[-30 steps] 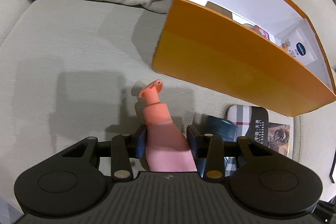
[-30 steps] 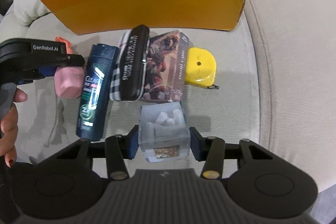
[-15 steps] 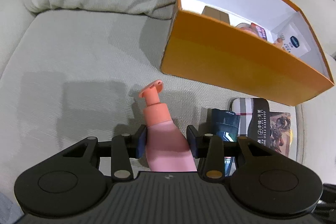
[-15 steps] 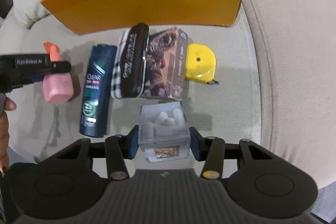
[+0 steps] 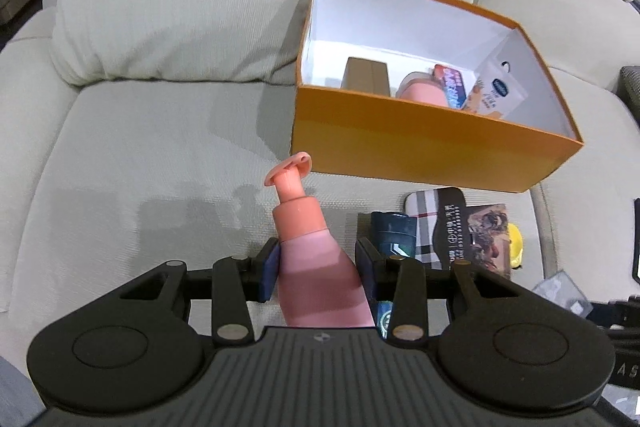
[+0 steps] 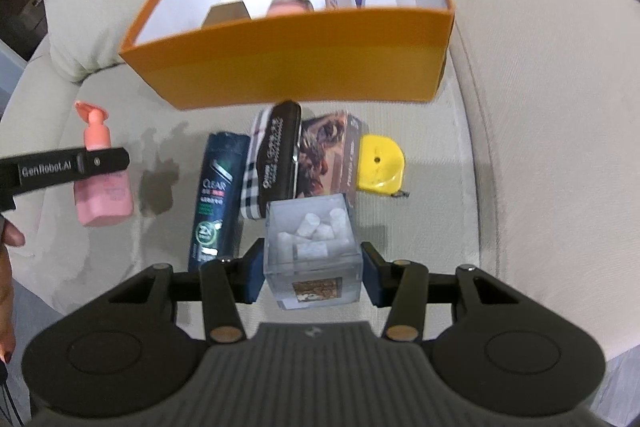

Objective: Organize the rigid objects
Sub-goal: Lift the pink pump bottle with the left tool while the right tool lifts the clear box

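Holding pink pump bottle [image 5: 320,267] clamped in left gripper [image 5: 317,269], clear of sofa seat [image 5: 140,167]; bottle long axis runs forward along fingers, pump head toward orange box [image 5: 420,143]. Box lies ahead and rightward of left gripper. Right gripper [image 6: 313,273] clenches clear cube box [image 6: 314,251], orange box straight ahead past dark shampoo bottle [image 6: 216,195], plaid case [image 6: 272,159], yellow tape measure [image 6: 380,167]. Judgement: right hand has straighter line to box opening.

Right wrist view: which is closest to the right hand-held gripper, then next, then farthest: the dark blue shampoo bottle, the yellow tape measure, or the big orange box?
1. Dark blue shampoo bottle: lies just left of the right hand-held gripper, its end beside the left finger.
2. Yellow tape measure: farther up, to the right.
3. Big orange box: farthest, at the back of the sofa seat.
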Tool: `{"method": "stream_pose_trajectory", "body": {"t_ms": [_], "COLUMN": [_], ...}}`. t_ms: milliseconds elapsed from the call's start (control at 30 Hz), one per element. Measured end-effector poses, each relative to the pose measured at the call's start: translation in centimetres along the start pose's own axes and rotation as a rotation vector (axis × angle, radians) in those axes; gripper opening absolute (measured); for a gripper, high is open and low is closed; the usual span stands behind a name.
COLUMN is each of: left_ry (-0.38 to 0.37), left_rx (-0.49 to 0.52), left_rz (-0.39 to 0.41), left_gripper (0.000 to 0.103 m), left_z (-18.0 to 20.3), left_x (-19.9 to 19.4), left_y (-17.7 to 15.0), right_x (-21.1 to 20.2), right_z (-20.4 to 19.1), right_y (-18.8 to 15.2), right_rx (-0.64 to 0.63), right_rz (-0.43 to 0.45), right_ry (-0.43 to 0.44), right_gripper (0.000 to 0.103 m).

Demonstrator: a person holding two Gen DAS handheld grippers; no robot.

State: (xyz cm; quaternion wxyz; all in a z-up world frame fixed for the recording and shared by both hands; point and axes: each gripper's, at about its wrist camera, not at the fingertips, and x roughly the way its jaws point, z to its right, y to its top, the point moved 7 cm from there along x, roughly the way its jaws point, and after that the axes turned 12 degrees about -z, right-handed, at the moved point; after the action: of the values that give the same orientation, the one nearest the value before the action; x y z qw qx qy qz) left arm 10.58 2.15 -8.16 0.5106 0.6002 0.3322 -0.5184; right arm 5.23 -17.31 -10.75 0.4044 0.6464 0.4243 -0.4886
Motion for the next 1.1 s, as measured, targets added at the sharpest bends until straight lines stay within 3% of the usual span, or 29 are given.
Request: {"method": "stream_pose_trajectory", "body": {"t_ms": [367,867,900,933,967,1100], "left_ry": [0.053,0.072,0.069,0.066,0.069,0.060], "left_rx": [0.031,0.077,0.080,0.083,0.093,0.109], "left_rz": [0.072,0.116,0.114,0.114,0.114,0.129], "left_gripper": [0.046,0.042,0.038,0.015,0.005,0.004], "left_z": [0.3,1.4,1.4,1.4,1.5,1.8], "left_x": [-3.4,-5.5,-5.5,-5.6,-5.8,-6.4], "left_y": [-0.4,-0.2,-0.1,-0.1,0.1,0.6], "right_x": [-3.1,-4.5,-4.6,-4.7,-4.8,-4.8], "right_z": [-0.5,-0.8,-0.7,-0.7,-0.7,-0.6], "right_y": [0.2,-0.2,-0.1,-0.1,0.0,0.3], "right_rx": [0.005,0.000,0.004,0.009,0.012,0.028], "right_rz": [0.083,0.117,0.119,0.121,0.122,0.122], "right_ry": [0.017,0.024,0.027,0.030,0.033,0.035], "right_gripper": [0.050,0.050,0.050,0.050,0.050,0.050]}}
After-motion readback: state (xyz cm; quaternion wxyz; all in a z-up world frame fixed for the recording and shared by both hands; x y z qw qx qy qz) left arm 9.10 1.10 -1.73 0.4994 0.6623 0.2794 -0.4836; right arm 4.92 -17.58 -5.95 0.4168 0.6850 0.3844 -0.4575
